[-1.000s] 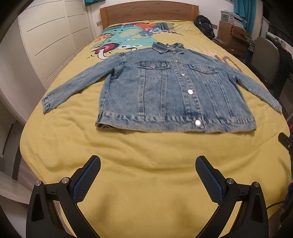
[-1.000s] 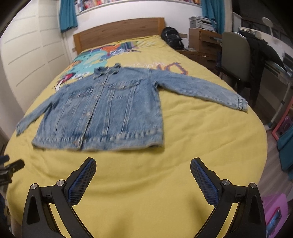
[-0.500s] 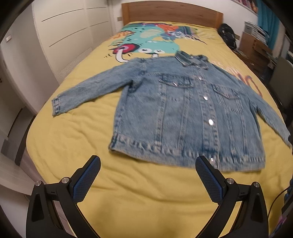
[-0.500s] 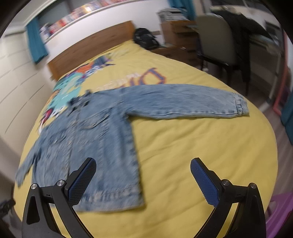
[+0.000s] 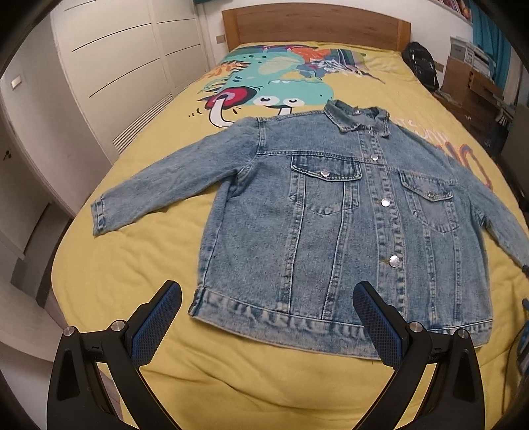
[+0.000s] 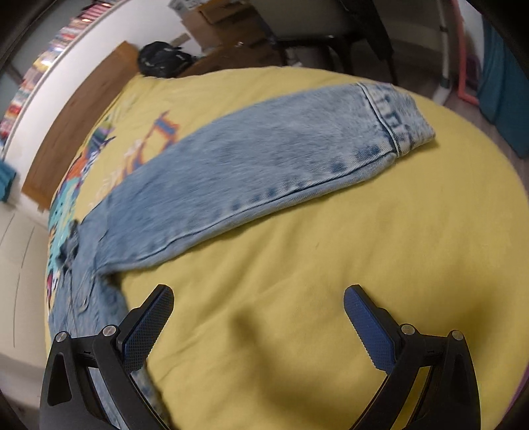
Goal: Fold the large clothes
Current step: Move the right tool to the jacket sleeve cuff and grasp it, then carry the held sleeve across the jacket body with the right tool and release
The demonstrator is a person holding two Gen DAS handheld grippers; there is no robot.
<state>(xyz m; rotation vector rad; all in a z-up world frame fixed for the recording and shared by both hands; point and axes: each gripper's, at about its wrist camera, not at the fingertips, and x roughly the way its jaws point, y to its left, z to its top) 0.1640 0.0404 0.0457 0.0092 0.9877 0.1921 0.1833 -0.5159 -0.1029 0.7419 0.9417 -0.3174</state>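
Observation:
A blue denim jacket (image 5: pixel 347 218) lies flat and buttoned, front up, on the yellow bed cover (image 5: pixel 139 271), both sleeves spread out. My left gripper (image 5: pixel 267 324) is open and empty, hovering over the jacket's bottom hem near its left corner. My right gripper (image 6: pixel 258 324) is open and empty above bare cover, a little short of the jacket's right sleeve (image 6: pixel 258 162), whose cuff (image 6: pixel 396 115) lies at the upper right. The jacket's body (image 6: pixel 82 297) shows at the left edge of the right wrist view.
A white wardrobe (image 5: pixel 109 72) lines the bed's left side. A wooden headboard (image 5: pixel 314 26) stands at the far end. A black bag (image 5: pixel 420 63), drawers and a chair (image 6: pixel 317 29) stand by the bed's right side. The bed's edges fall away close to both sleeve cuffs.
Both grippers have moved forward over the bed. The left has closed in on the jacket's hem; the right has swung right and down toward the right sleeve. Both stayed open.

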